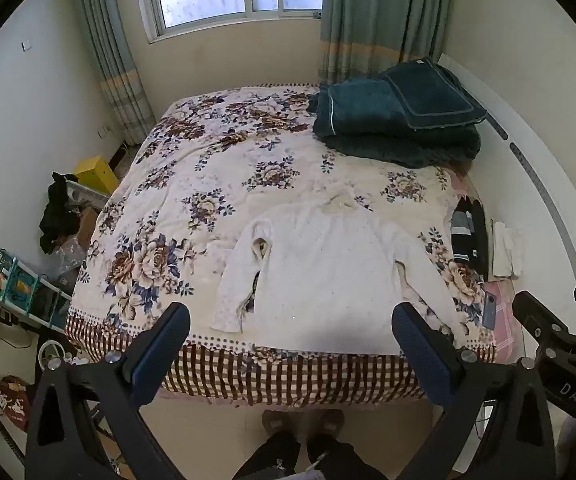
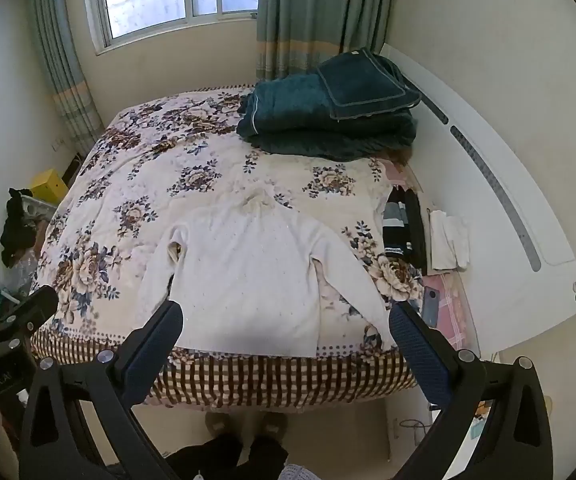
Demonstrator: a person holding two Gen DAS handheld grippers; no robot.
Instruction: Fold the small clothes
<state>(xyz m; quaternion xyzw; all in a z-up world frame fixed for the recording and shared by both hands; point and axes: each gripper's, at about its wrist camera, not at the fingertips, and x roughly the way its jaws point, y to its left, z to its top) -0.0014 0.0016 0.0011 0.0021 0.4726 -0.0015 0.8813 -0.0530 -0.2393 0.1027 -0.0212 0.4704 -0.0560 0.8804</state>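
Observation:
A small white long-sleeved sweater (image 1: 327,272) (image 2: 252,276) lies flat on the floral bedspread (image 1: 192,184) (image 2: 136,184), collar toward the window, hem at the near bed edge, sleeves angled down beside the body. My left gripper (image 1: 291,320) hovers above the near edge of the bed, open wide, nothing between its blue-padded fingers. My right gripper (image 2: 286,318) is also open wide and empty, held over the sweater's hem. In the left wrist view the right gripper's body (image 1: 559,344) shows at the right edge; in the right wrist view the left gripper's body (image 2: 4,332) shows at the left.
A folded dark teal quilt and pillow (image 1: 399,116) (image 2: 327,108) sit at the bed's far right. Dark striped clothes (image 1: 465,236) (image 2: 401,228), white folded cloth (image 1: 505,248) (image 2: 447,240) and a phone (image 1: 489,310) (image 2: 431,306) lie along the right side. Clutter (image 1: 20,288) stands left of the bed. The person's feet (image 1: 303,424) are below.

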